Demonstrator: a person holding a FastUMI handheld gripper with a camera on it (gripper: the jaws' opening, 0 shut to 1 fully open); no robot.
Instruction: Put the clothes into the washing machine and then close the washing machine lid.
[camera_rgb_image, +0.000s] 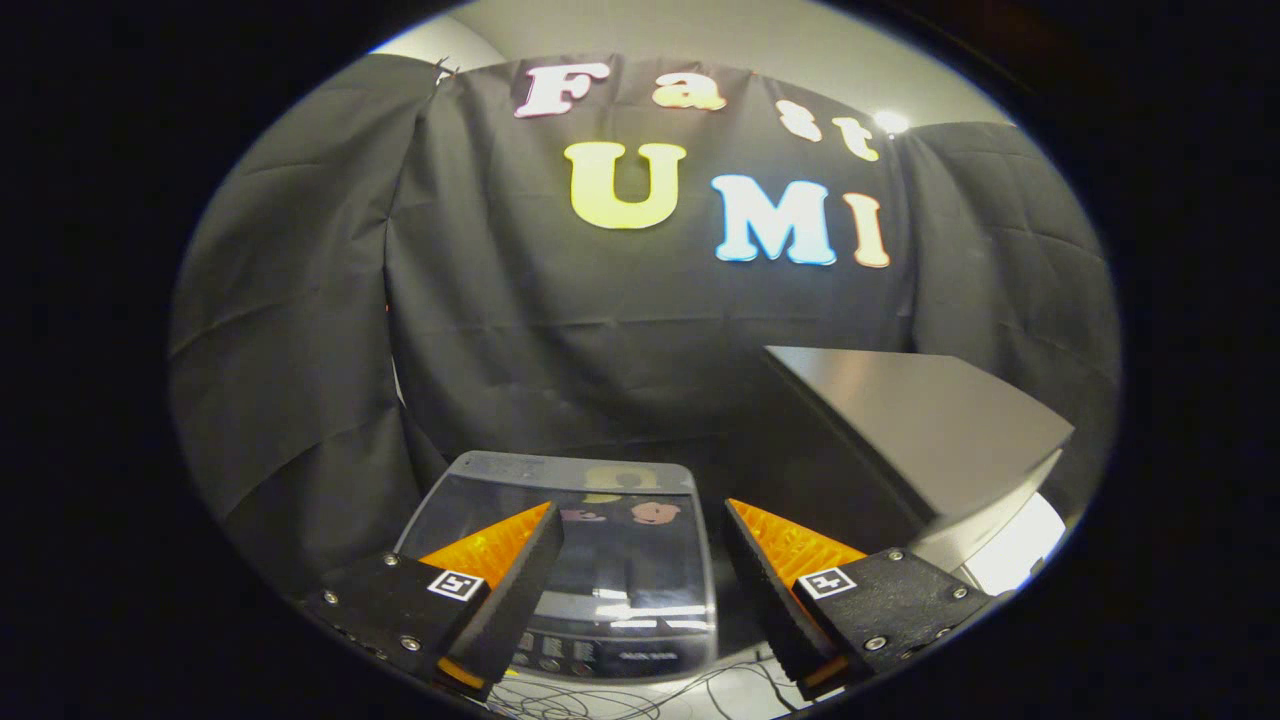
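We hold the tool with fingers apart and empty above the washing machine; its glass lid looks down, so the task seems nearly finished.

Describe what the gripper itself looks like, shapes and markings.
The gripper has two wedge-shaped fingers that taper toward their tips, with ridged inner faces. Each finger sits on a flat block fastened with round screws, and each block carries a small square black-and-white marker. The fingers stand apart with nothing between them.
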